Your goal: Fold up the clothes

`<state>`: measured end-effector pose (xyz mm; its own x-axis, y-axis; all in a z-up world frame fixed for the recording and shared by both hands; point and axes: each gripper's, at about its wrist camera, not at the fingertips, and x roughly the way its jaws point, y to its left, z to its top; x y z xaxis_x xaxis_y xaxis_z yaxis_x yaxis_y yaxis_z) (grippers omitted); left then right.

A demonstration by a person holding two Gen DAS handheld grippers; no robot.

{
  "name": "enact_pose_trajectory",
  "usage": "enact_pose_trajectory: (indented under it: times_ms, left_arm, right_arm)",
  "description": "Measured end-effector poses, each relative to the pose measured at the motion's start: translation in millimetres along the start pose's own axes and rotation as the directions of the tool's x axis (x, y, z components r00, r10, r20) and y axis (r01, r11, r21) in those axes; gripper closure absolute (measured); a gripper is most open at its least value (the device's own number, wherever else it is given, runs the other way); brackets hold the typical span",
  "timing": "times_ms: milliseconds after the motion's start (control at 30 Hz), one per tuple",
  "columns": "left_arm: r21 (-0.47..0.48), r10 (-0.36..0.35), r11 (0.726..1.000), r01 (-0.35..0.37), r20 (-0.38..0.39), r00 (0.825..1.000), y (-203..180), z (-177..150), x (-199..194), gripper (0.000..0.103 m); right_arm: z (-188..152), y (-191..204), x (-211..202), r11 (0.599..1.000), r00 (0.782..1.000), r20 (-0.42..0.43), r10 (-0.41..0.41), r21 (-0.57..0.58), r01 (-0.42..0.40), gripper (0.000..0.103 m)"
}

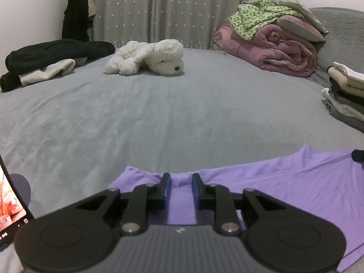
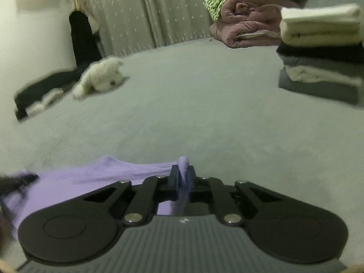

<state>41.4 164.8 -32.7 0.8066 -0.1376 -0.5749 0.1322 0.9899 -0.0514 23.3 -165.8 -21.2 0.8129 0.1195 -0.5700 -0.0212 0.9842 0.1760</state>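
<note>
A purple garment (image 1: 284, 182) lies flat on the grey bed sheet (image 1: 159, 113), close in front of both grippers. Over its left edge my left gripper (image 1: 181, 177) stands open, a narrow gap between its fingers and the cloth lying beneath them. At the garment's right edge my right gripper (image 2: 183, 170) is shut on a pinch of the purple garment (image 2: 102, 177), and a tuft of fabric sticks up between its pads. A dark tip of the right gripper (image 1: 358, 154) shows at the far right of the left wrist view.
A white plush dog (image 1: 147, 56) lies mid-bed. Black and white clothes (image 1: 56, 52) are heaped at the left. Rolled pink quilts (image 1: 273, 47) sit at the back right. A stack of folded clothes (image 1: 345, 91) is at the right edge. A lit phone screen (image 1: 9, 204) is near left.
</note>
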Motion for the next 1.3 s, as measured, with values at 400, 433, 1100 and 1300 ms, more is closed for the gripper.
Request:
enact_pose_trajectory:
  times_ms: [400, 433, 1100, 1300]
  left_arm:
    - [0.031, -0.035, 0.999, 0.034, 0.033, 0.999, -5.6, 2.6, -21.6, 0.068]
    - [0.048, -0.052, 0.998, 0.050, 0.041, 0.998, -8.4, 1.5, -26.3, 0.068]
    - [0.235, -0.156, 0.960, 0.152, -0.002, 0.988, 14.2, -35.3, -60.8, 0.050]
    - [0.217, -0.139, 0.967, 0.133, 0.010, 0.990, 24.3, -36.4, -74.2, 0.050]
  right_arm:
    - [2.4, 7.3, -12.8, 0.998, 1.000, 0.013, 0.013, -0.064, -0.013, 0.069]
    - [1.7, 11.8, -17.5, 0.996, 0.999, 0.019, 0.035, -0.088, -0.034, 0.069]
    - [-49.4, 23.4, -44.7, 0.854, 0.947, -0.134, 0.291, -0.411, -0.320, 0.069]
    - [-43.7, -4.3, -54.7, 0.878, 0.926, -0.184, 0.330, -0.301, -0.373, 0.063]
